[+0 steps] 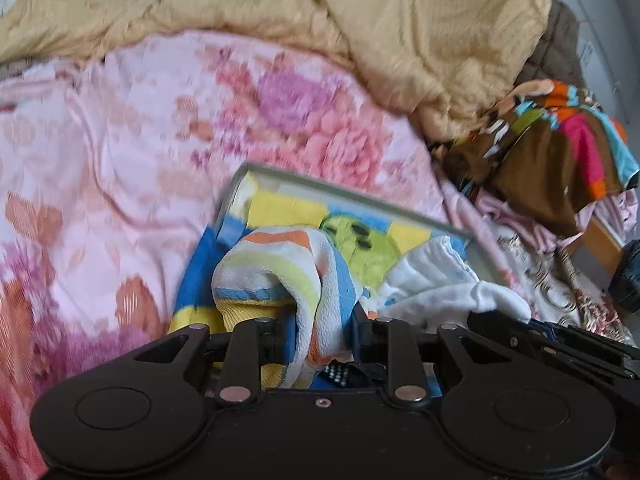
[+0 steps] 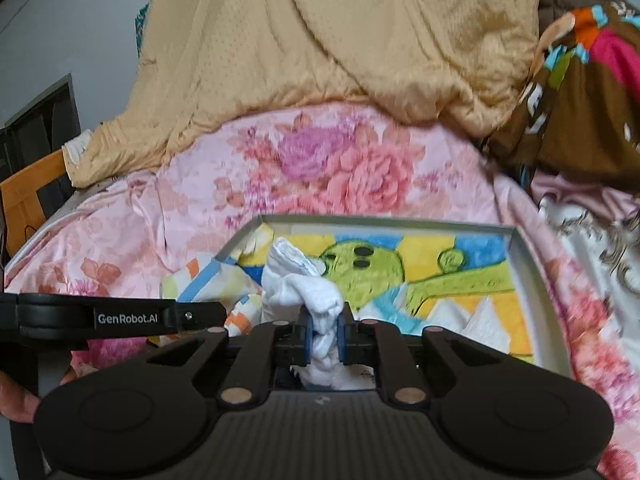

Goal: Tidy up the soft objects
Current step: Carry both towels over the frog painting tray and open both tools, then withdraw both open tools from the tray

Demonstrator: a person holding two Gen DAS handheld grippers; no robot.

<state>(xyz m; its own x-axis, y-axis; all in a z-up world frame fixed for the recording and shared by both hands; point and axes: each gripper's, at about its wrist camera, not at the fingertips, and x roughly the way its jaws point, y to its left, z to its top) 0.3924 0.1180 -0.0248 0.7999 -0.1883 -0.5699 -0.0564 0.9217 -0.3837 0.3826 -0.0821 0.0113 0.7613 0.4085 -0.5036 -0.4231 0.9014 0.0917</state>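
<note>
A shallow grey tray (image 2: 524, 256) with a yellow, blue and green cartoon picture on its floor lies on the pink floral bedspread (image 2: 328, 160). My left gripper (image 1: 316, 336) is shut on a striped cloth (image 1: 280, 264) of white, orange, yellow and blue, held over the tray's (image 1: 344, 190) near left part. My right gripper (image 2: 322, 332) is shut on a white cloth (image 2: 296, 284) over the tray's left side. The white cloth (image 1: 436, 284) shows at right in the left wrist view, the striped cloth (image 2: 212, 284) at left in the right wrist view.
A tan quilt (image 2: 340, 32) is heaped across the far side of the bed. A brown multicoloured garment (image 1: 552, 140) lies at the far right. A wooden chair (image 2: 28, 196) stands beyond the bed's left edge. The left gripper's body (image 2: 120, 316) crosses the right wrist view at left.
</note>
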